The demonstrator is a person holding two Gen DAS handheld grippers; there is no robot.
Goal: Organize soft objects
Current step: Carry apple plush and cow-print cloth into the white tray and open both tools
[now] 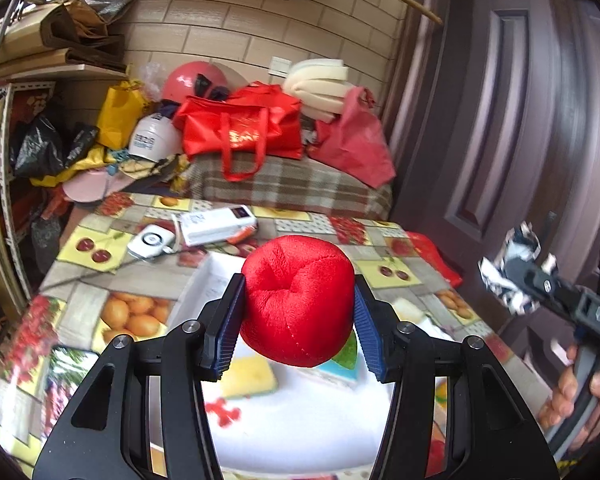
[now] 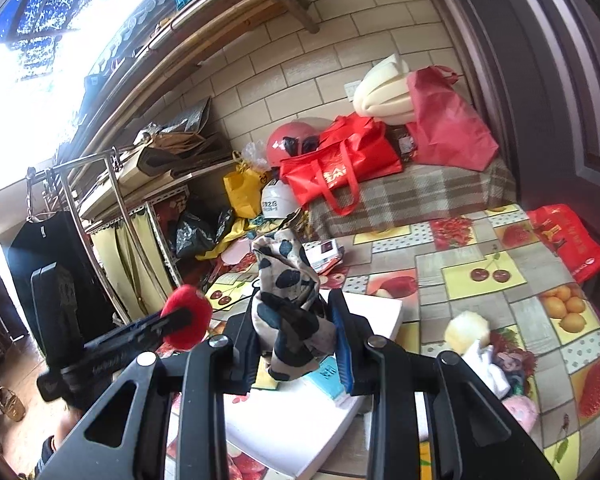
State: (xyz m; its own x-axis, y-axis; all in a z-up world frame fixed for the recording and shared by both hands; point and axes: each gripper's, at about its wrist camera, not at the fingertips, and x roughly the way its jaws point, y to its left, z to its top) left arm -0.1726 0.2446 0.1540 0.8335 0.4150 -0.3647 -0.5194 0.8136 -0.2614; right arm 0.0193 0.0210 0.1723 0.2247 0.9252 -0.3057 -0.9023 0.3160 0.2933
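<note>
Holding two soft things aloft at once, I judge slips to be my main worry: the left gripper (image 1: 299, 312) has its jaws partly closed on a red plush (image 1: 298, 300), gripped only at its sides and bulging well past the pads, so a quick swing could squeeze it out. The right gripper (image 2: 296, 340) is clamped as tight as it goes on a spotted cloth (image 2: 288, 312), whose loose top stands above the jaws and whose tail hangs below; that tail could catch the white tray (image 2: 300, 432) rim or drag a sponge (image 1: 250, 382) out of it. Both loads hang above the tray, so the two tools are close and could knock together. The surface (image 1: 140, 276) wears a fruit-print cover, with a pale plush (image 2: 466, 332) and other soft bits lying to the right, and boxes at its far edge. Behind it, a bed (image 1: 292, 188) piled with red bags stands against a tiled wall, beside a dark door (image 1: 500, 120) and cluttered shelves.
</note>
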